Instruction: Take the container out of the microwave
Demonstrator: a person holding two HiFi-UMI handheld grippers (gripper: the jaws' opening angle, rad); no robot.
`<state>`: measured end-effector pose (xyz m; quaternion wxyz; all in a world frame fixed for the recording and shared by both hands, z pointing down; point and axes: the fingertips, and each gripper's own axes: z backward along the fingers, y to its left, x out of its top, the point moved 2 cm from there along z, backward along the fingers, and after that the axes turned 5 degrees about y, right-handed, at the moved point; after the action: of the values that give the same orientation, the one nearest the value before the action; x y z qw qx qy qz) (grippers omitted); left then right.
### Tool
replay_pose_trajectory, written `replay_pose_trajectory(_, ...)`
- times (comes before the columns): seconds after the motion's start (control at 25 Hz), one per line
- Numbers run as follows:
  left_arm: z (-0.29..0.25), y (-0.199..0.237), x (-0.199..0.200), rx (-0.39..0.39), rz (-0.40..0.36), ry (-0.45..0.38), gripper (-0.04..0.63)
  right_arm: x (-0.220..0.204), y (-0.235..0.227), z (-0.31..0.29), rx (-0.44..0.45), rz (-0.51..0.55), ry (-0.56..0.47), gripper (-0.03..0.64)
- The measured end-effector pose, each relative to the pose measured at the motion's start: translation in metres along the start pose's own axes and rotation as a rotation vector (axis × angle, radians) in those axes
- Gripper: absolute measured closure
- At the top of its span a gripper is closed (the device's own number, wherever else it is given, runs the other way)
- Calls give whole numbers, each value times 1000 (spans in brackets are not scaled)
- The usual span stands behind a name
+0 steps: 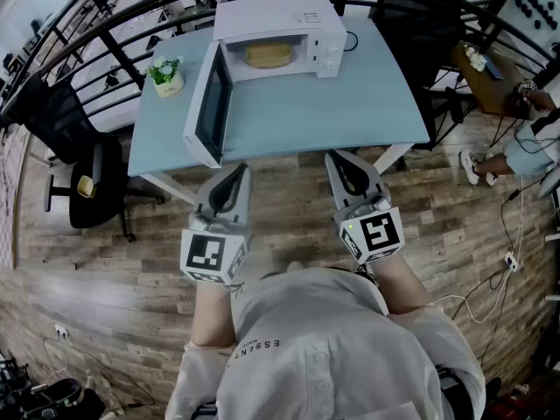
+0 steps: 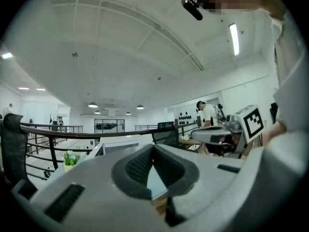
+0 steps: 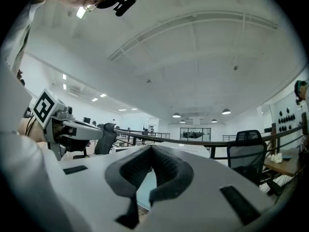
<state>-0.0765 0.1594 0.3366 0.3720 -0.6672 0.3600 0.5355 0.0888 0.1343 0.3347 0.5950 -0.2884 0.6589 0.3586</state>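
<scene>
A white microwave [image 1: 282, 35] stands at the back of a pale blue table [image 1: 289, 116], its door [image 1: 208, 105] swung wide open to the left. Inside it sits a tan container [image 1: 267, 55]. My left gripper [image 1: 238, 168] and right gripper [image 1: 335, 157] are held level in front of the table's near edge, well short of the microwave. Both are shut with nothing between the jaws. In the left gripper view the left gripper [image 2: 153, 148] shows its tips touching; the right gripper [image 3: 152, 148] looks the same in the right gripper view.
A small potted plant [image 1: 166, 74] stands on the table's left part. Black office chairs [image 1: 74, 147] stand left of the table and another [image 1: 420, 20] behind it at the right. A curved black railing [image 1: 131, 7] runs behind. Another person's legs [image 1: 503, 160] show at the right.
</scene>
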Motion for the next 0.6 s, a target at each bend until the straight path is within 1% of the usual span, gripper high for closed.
replay_pose_trajectory(0.52, -5, 16, -2, -7, 17, -15, 594, 1, -4, -11, -17, -22, 3, 601)
replay_pose_trajectory(0.6, -6, 19, -2, -11, 22, -20, 594, -3, -3, -13, -9, -22, 25, 601)
